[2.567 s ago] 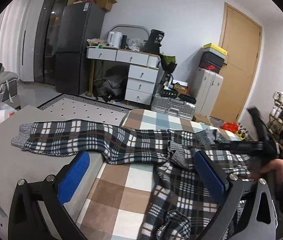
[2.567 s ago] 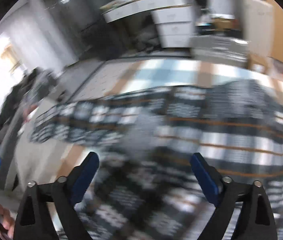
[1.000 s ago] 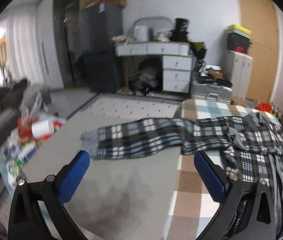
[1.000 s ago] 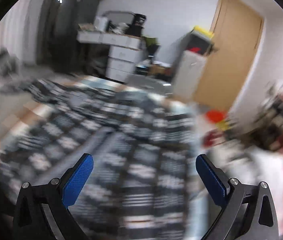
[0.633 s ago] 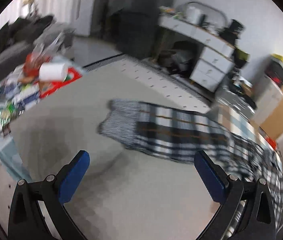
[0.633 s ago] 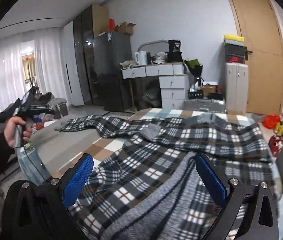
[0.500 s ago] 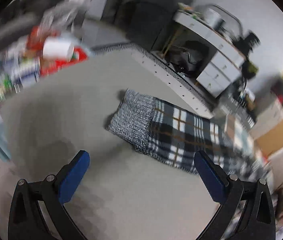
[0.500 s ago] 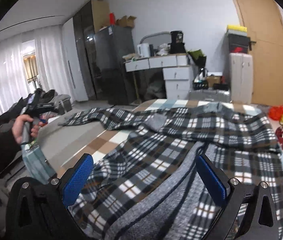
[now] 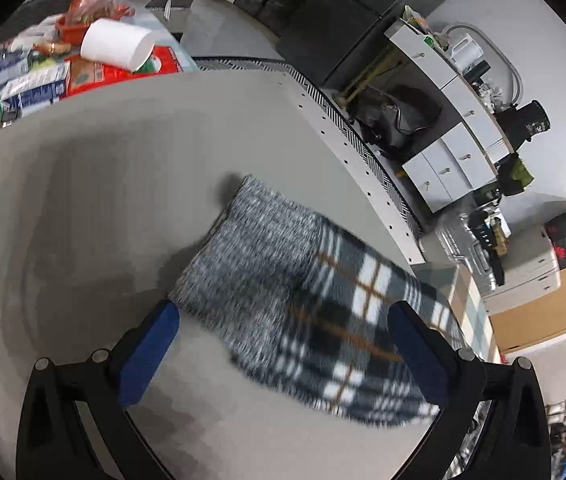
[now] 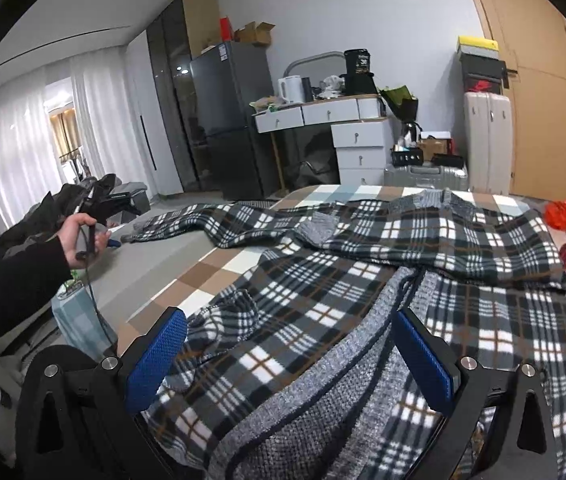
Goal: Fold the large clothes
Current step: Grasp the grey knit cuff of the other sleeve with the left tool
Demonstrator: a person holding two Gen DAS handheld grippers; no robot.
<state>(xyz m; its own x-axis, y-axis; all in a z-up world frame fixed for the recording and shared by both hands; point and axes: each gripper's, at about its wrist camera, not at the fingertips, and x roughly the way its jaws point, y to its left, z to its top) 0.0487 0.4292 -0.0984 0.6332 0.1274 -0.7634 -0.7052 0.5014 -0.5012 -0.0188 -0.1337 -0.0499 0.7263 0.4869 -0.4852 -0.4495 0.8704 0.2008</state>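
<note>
A large black, white and brown plaid garment (image 10: 435,256) with grey knit trim lies spread and rumpled across the bed. One sleeve (image 10: 187,220) stretches left onto a grey surface. In the left wrist view that sleeve's grey knit cuff (image 9: 251,256) lies flat just ahead of my left gripper (image 9: 283,336), which is open with the cuff between and beyond its blue pads, not touching. My right gripper (image 10: 291,344) hangs open low over the garment's near hem and grey knit edge (image 10: 323,396). A hand (image 10: 79,240) holds the left gripper at far left.
The bed has a brown, white and blue checked cover (image 10: 211,276). Snack packets and a paper roll (image 9: 117,44) crowd a table beyond the grey surface (image 9: 83,184). A fridge (image 10: 227,120), a white drawer desk (image 10: 347,128) and suitcases (image 10: 487,140) stand behind the bed.
My left gripper has swung left and dropped down close to the sleeve cuff, which now fills its view. My right gripper has settled, steady over the garment's near edge.
</note>
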